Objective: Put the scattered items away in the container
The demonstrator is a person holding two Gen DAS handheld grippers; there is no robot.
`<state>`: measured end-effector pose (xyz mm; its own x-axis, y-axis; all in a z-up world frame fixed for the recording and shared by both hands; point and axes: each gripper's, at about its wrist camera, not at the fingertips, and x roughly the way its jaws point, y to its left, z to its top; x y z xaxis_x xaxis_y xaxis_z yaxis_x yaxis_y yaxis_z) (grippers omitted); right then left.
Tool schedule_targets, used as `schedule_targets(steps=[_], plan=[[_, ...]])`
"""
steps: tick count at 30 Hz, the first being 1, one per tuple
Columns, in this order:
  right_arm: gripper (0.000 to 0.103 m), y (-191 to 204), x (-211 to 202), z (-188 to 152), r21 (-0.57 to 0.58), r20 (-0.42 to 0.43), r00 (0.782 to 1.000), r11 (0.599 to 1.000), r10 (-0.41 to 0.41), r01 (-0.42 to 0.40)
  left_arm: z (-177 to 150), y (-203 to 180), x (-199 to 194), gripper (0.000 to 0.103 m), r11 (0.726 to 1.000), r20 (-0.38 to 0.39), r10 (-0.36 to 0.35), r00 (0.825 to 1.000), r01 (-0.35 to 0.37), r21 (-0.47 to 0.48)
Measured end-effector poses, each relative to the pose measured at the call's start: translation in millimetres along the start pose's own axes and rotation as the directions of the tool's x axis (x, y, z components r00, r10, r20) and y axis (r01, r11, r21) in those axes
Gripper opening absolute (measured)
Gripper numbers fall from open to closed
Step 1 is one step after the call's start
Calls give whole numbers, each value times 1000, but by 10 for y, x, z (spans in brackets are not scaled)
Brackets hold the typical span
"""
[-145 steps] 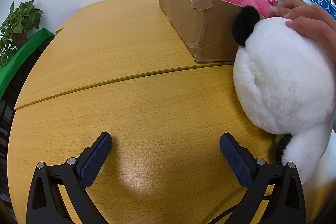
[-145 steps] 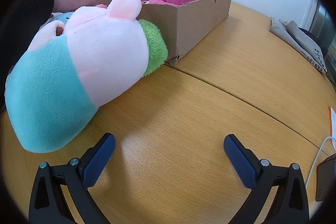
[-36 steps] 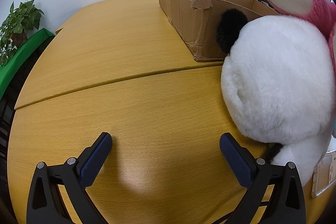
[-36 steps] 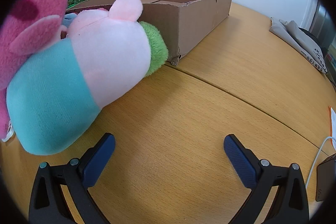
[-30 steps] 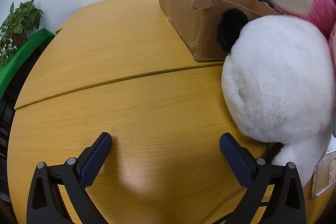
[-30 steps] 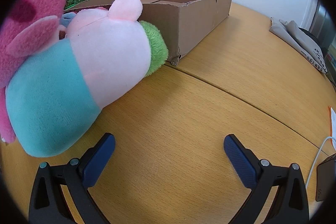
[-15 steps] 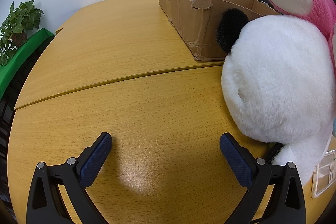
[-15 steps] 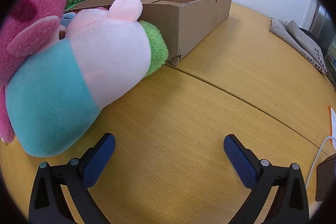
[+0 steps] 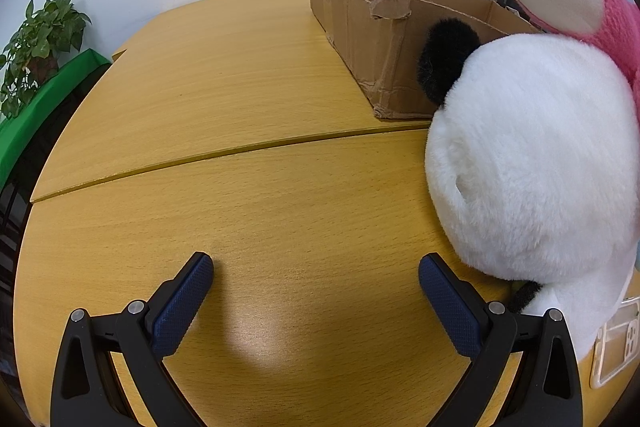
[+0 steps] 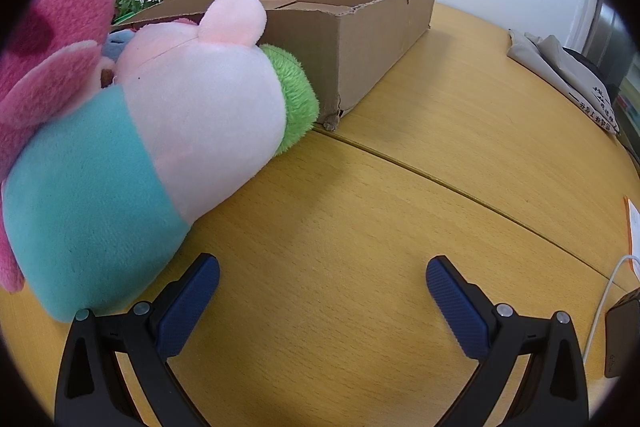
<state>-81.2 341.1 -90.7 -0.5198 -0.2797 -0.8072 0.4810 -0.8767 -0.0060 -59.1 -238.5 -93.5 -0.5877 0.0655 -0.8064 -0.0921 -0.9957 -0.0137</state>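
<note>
Toys are all sitting out on the table [image 9: 248, 99] now: the pink plush [image 10: 60, 39] that was lying in the box [image 10: 352, 39] a few seconds ago is leaning by the panda [image 9: 532, 155] and the pig [image 10: 160, 131], so the box is looking empty. Left gripper [image 9: 316, 291] and right gripper [image 10: 322, 295] are both idling with jaws wide apart, holding nothing, so tidying is basically just starting
</note>
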Motion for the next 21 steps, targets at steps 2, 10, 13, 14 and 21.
schedule_targets(steps=[2,10,13,14,21], plan=[[103,44,-50,-42,46,-1,999,998,-39,39,-15,-12,-18,103,1000,-5,2,1000,-2,0],[103,401,-843,-587,213,38,950,932,-309,294,-287,-139,-933,100,995,153,57,987,-43,-90],[103,620,-1319,-669,296,102,933,906,-344,302,-385,-571,-1591,103,990,273,139,952,-124,-72],[103,733,-1460,-658,312,135,923,899,-362,307,-422,-738,-1777,103,986,313,164,936,-147,-77],[103,1383,-1631,-236,364,299,877,894,-377,260,-313,-1901,-1941,103,1000,363,4,932,2,-17]])
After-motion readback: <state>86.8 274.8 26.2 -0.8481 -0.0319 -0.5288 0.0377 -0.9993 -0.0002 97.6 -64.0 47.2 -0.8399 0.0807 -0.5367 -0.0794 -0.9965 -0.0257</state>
